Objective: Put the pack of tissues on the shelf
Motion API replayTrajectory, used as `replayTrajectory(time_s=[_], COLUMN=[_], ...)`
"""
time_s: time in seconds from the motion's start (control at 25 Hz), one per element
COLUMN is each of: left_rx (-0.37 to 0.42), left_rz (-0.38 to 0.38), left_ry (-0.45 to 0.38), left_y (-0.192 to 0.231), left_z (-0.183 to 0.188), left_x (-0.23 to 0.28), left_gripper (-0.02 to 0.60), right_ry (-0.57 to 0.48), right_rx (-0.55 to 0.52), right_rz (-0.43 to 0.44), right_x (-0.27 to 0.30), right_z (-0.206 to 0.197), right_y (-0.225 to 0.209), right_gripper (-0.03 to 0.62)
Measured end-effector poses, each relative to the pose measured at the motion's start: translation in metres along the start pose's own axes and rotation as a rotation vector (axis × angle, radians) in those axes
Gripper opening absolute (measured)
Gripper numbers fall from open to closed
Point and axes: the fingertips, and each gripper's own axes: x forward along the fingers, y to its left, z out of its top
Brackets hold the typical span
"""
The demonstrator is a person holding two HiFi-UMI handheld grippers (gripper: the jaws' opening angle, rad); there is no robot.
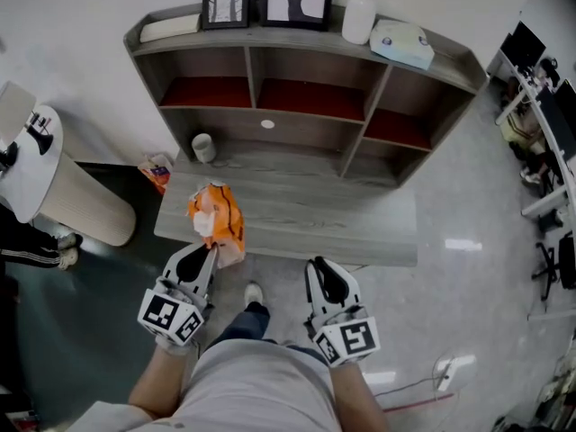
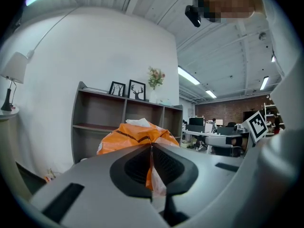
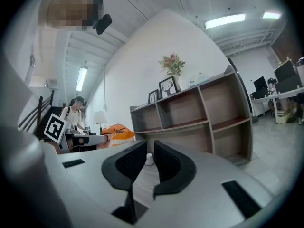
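1. Left tongs (image 1: 213, 252) (image 2: 151, 148): clenched on the plastic edge of the orange pack of tissues (image 1: 216, 223) (image 2: 130, 137).
2. Pack sits left of centre in the head view, at the near left edge of the grey tabletop (image 1: 315, 214). It is in front of the shelf (image 1: 254, 77), not on it.
3. Right tongs (image 1: 315, 261) (image 3: 147, 151): released, with a narrow gap and nothing between them, lower centre of the head view.
4. White cup (image 1: 203, 147) (image 3: 149, 159) stands on the tabletop's far left, near the shelf.

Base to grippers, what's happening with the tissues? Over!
Left gripper shut on tissue pack. Right gripper open, empty. Pack above table, shelf ahead. White cup on table.
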Motion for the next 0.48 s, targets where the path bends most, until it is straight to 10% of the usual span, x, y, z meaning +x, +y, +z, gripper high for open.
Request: replayTrajectory(time_s=[0.48], left_rx=[0.021], left_rz=[-0.118], left_ry=[0.024], left_y=[0.083], left_z=[0.023], left_x=[0.071], left_gripper=[0.018], right_ry=[-0.024], right_rx=[0.003], right_rz=[-0.074], right_x=[0.116], right_z=[0.019], right_y=[-0.016], right_gripper=[0.057])
